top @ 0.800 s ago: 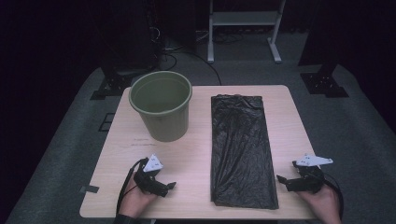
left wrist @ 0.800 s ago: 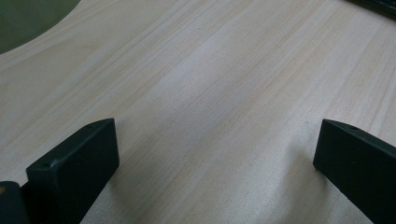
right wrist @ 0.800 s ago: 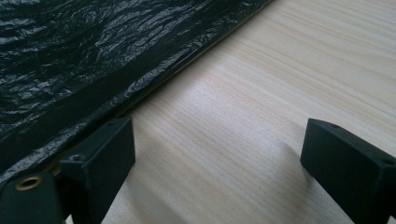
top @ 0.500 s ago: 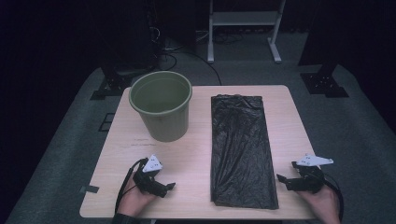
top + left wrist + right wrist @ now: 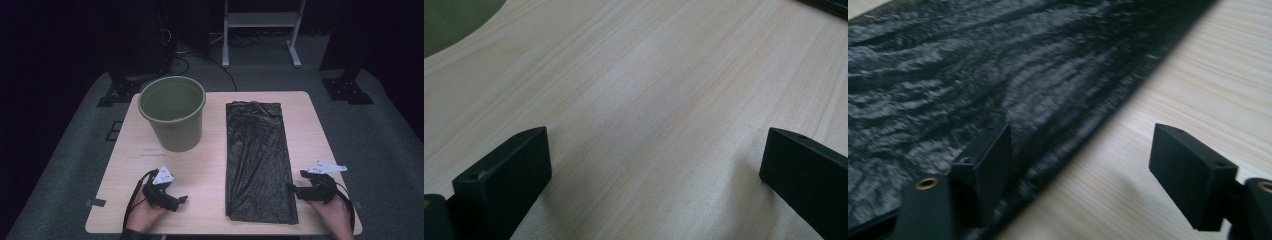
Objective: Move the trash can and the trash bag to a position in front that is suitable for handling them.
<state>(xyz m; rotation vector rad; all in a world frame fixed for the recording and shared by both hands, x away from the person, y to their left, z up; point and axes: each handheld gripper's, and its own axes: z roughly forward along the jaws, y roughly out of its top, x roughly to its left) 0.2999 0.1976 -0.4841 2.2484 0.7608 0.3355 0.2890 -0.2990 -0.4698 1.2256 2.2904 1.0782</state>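
A person is working at a wooden table (image 5: 215, 170) with a gripper in each hand, a flat black bag (image 5: 257, 160) lying lengthwise on the table's right half, from about 1 o'clock down to 5 o'clock of the tabletop. The right gripper (image 5: 295, 190) is sitting at the bag's near right edge, its jaws parted, one over the plastic and one over bare wood, straddling that edge without pressing on it; in the right gripper view (image 5: 1083, 150) the crinkled film is running under the left jaw. The left gripper (image 5: 181, 199) is resting near 7 o'clock, well apart from the bag, its jaws standing wide with nothing but wood between them, as the left gripper view (image 5: 649, 165) is showing.

The bag is looking thin, limp and very light, likely slippery and prone to sliding or bunching instead of lifting cleanly; its two layers may cling together. The long edge or a near corner is probably offering the best pinch.

A green bucket (image 5: 173, 119) is standing upright at 11 o'clock, just left of the bag's far end. Its inside is appearing bare.
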